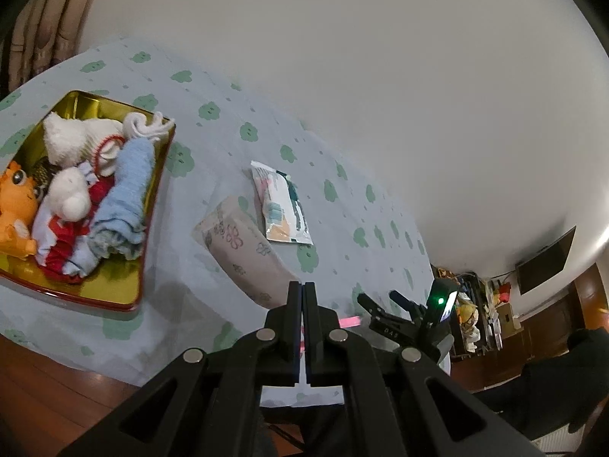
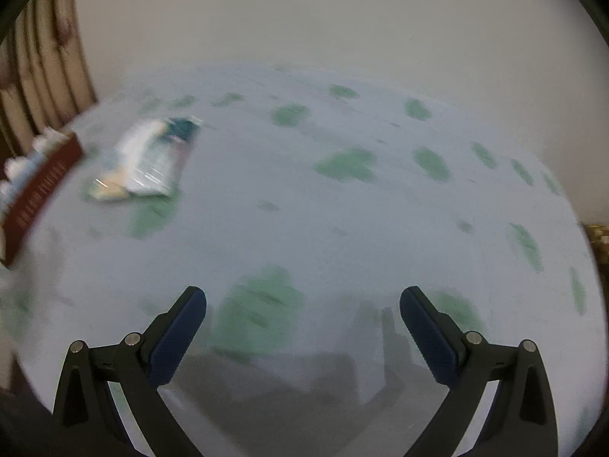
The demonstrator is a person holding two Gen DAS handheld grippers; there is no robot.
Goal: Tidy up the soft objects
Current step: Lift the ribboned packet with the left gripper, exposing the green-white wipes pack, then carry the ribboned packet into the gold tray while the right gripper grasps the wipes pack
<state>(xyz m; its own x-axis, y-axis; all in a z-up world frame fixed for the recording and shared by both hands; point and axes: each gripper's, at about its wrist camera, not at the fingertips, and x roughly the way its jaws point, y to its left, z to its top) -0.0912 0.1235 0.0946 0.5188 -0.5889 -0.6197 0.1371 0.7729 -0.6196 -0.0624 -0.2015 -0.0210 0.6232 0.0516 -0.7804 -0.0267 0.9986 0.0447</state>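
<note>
A gold-lined tin tray (image 1: 114, 289) on the bed holds an orange plush (image 1: 13, 205), a white plush (image 1: 70, 194), a rolled blue towel (image 1: 125, 198) and white and red cloths. A beige flowered tissue pack (image 1: 243, 251) and a flat printed packet (image 1: 283, 205) lie on the sheet to the tray's right. My left gripper (image 1: 303, 289) is shut and empty, just in front of the tissue pack. My right gripper (image 2: 302, 297) is open and empty above the bare sheet; it also shows in the left wrist view (image 1: 380, 297). The packet (image 2: 152, 160) and the tray's red wall (image 2: 38, 190) show blurred at its left.
The bed has a pale blue sheet with green flowers (image 1: 342, 228) against a white wall. A wooden floor (image 1: 45, 392) lies in front. Shelves with toys (image 1: 472, 316) and a dark screen (image 1: 544, 262) stand at the far right. A curtain (image 1: 42, 19) hangs at the left.
</note>
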